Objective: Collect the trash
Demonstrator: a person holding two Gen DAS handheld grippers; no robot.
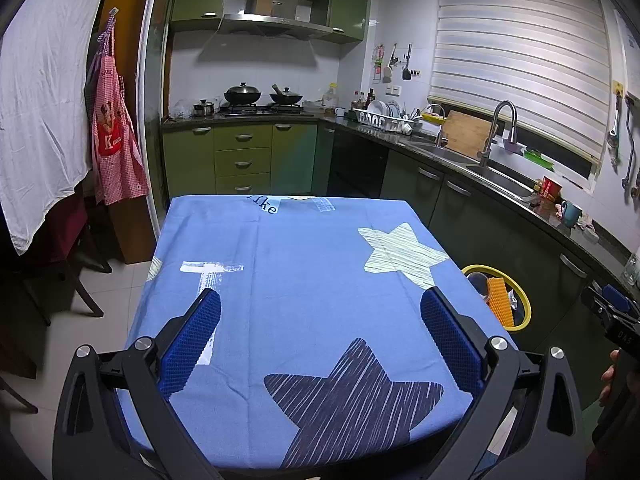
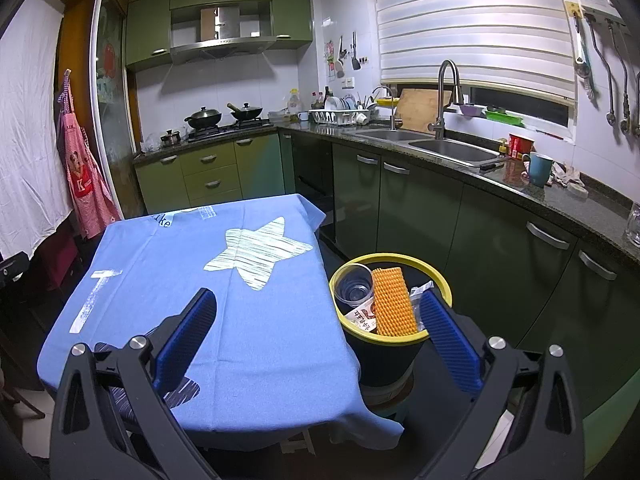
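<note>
The left gripper (image 1: 320, 300) is held above a table covered by a blue star-print tablecloth (image 1: 296, 248), its 2 blue-padded fingers (image 1: 196, 340) spread wide with nothing between them. A yellow-rimmed trash bin (image 1: 522, 296) is seen just beside the table's right edge, an orange ridged piece (image 1: 500, 300) upright inside it. The right gripper (image 1: 618, 320) is partly visible at the frame's right edge.

Light: I am seeing dim, cool indoor lighting from overhead.
Glare: sheen is showing on the green cabinets (image 2: 218, 12) and range hood (image 1: 276, 24).
Shadows: the hood is casting a soft one on the wall tiles.
Distortion: fisheye is bending the blinds (image 1: 516, 60); corners are vignetting black.
Focus: my views are staying sharp centrally.
</note>
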